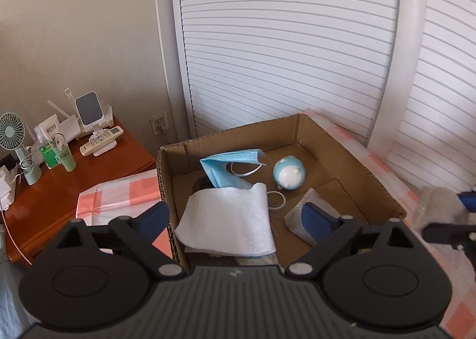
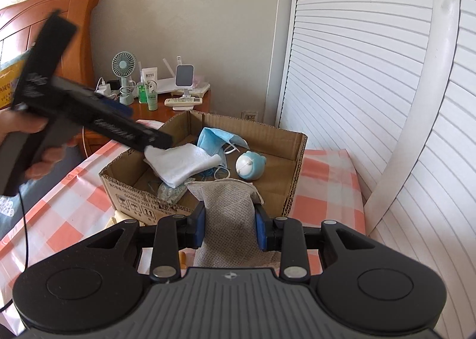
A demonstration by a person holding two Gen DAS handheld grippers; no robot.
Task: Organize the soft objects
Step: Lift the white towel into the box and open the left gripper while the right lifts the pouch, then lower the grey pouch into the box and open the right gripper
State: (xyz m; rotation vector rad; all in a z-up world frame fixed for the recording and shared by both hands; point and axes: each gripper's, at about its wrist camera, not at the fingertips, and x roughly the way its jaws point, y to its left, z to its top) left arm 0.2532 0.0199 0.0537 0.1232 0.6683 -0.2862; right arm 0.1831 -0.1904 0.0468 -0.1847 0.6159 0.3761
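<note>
Left claw (image 1: 235, 215) spread wide above one cardboard box (image 1: 372, 187). Inside: one white cloth (image 1: 229, 220), one blue mask (image 1: 229, 166), one blue toy (image 1: 289, 174). Right claw (image 2: 229, 227) clamped on one dotted grey cloth (image 2: 226, 220).

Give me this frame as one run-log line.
left gripper: open over white cloth in cardboard box | right gripper: shut on grey dotted cloth, near box edge | in box: blue mask, blue plush

Both wrist views look down, close, sharing cardboard box (image 1: 342, 166) (image 2: 279, 142).
</note>
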